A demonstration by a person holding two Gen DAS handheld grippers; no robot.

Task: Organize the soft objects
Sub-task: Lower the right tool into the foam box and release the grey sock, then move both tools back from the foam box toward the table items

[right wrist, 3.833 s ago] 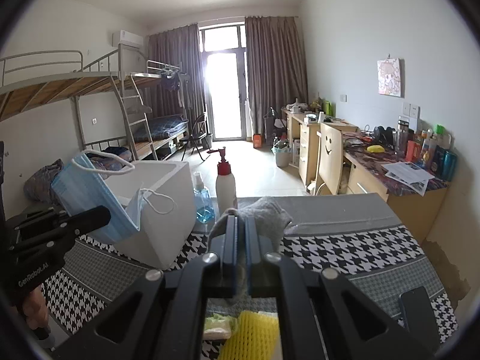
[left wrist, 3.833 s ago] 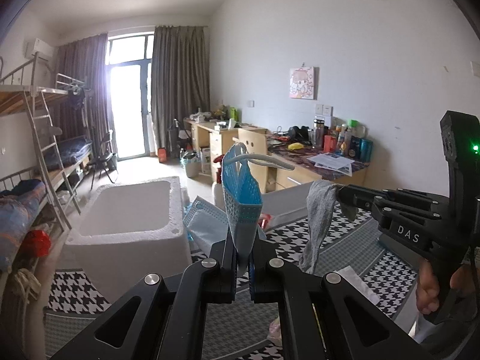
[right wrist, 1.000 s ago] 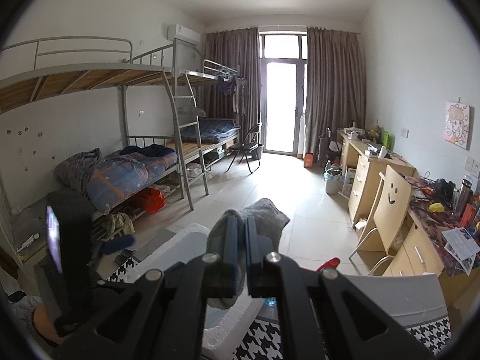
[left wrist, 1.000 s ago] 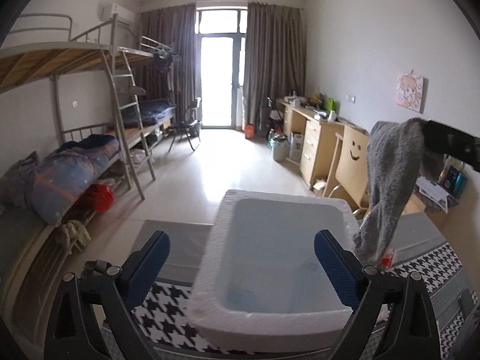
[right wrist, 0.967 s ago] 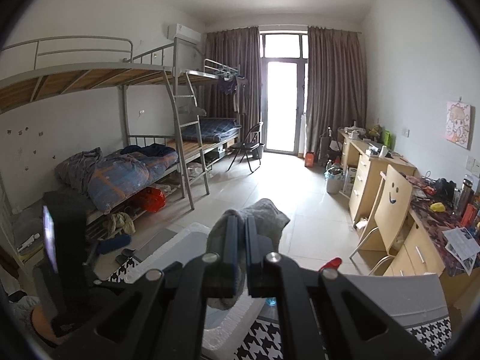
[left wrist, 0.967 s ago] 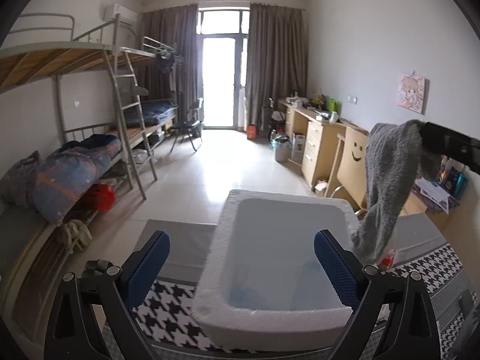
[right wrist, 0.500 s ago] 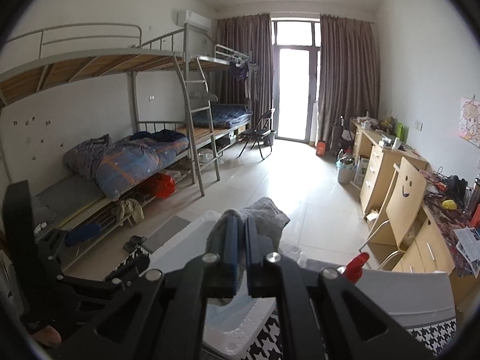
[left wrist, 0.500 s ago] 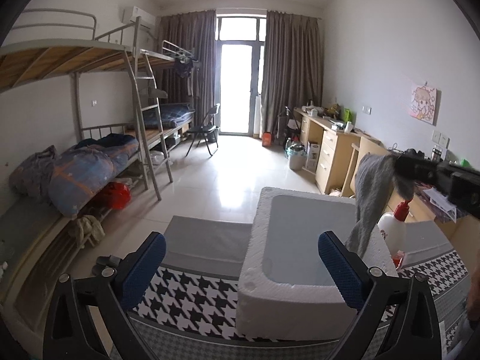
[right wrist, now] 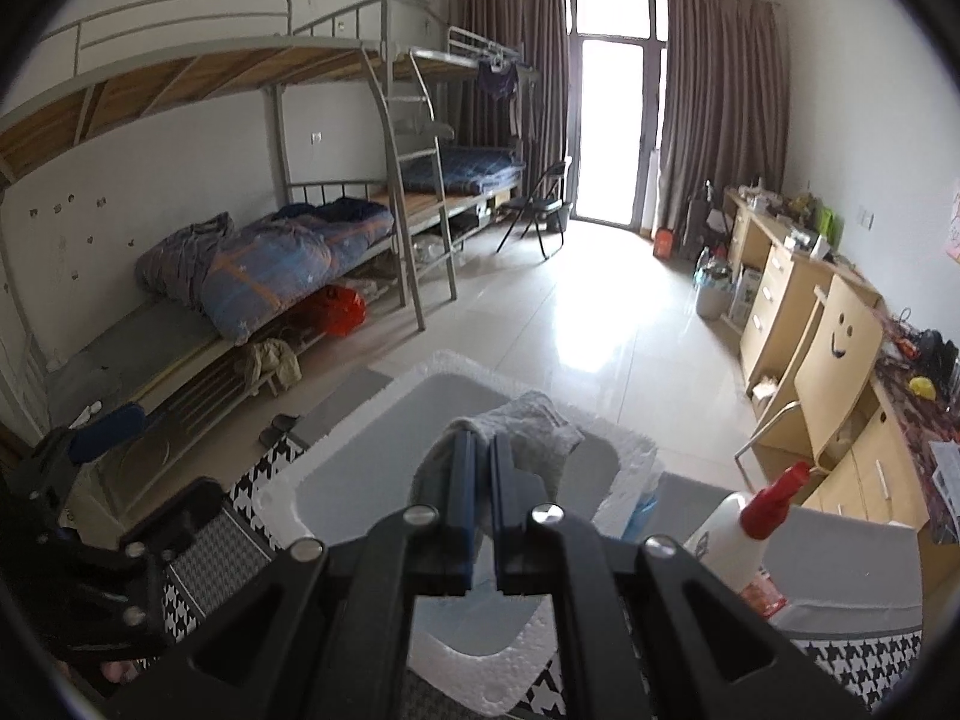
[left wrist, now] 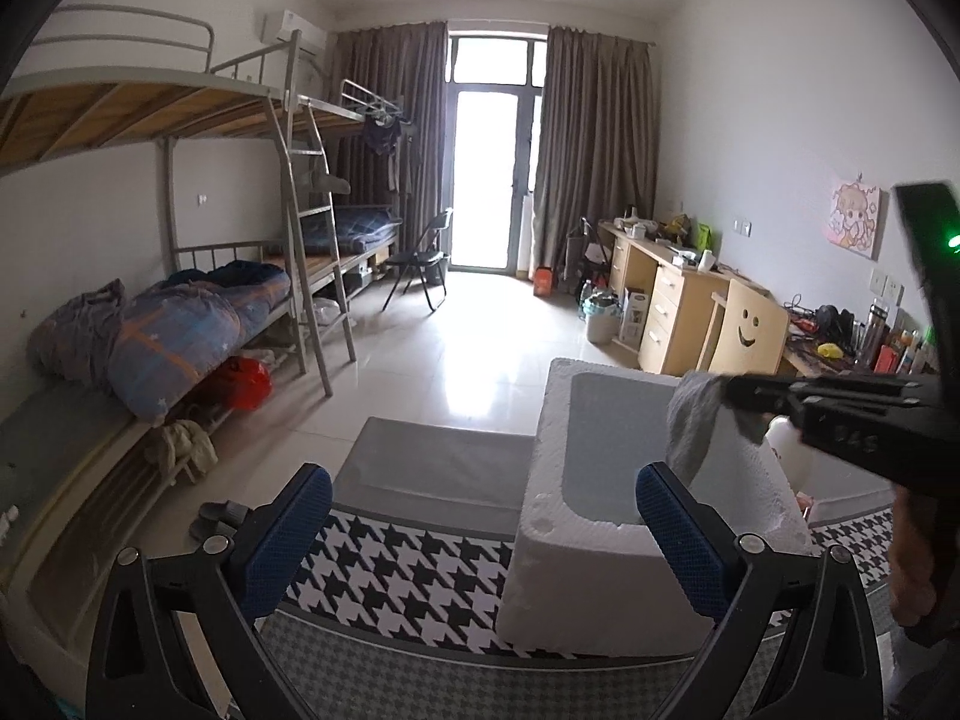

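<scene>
Sock (right wrist: 528, 432), one, grey, was pinched between the closed jaws of the right gripper (right wrist: 483, 450), bunched over the fingertips and hanging down above the open box (right wrist: 372, 468). Seen from the left wrist view the same sock (left wrist: 693, 426) dangled from the right gripper (left wrist: 735, 396) over the right side of the box (left wrist: 600, 576), its lower end inside the rim line; whether it touched the wall could not be told.

Left gripper (left wrist: 483, 516) had its two blue-padded jaws spread wide with nothing between them, to the left of the box above the checked cloth (left wrist: 408, 564).

One white foam box stood on that cloth. Something pale blue (right wrist: 474, 624) lay on its bottom; what it was could not be told.

One white bottle with a red nozzle (right wrist: 744, 534) stood just beside the box on its right. One hand (left wrist: 912, 564) gripped the handle of the right gripper.
</scene>
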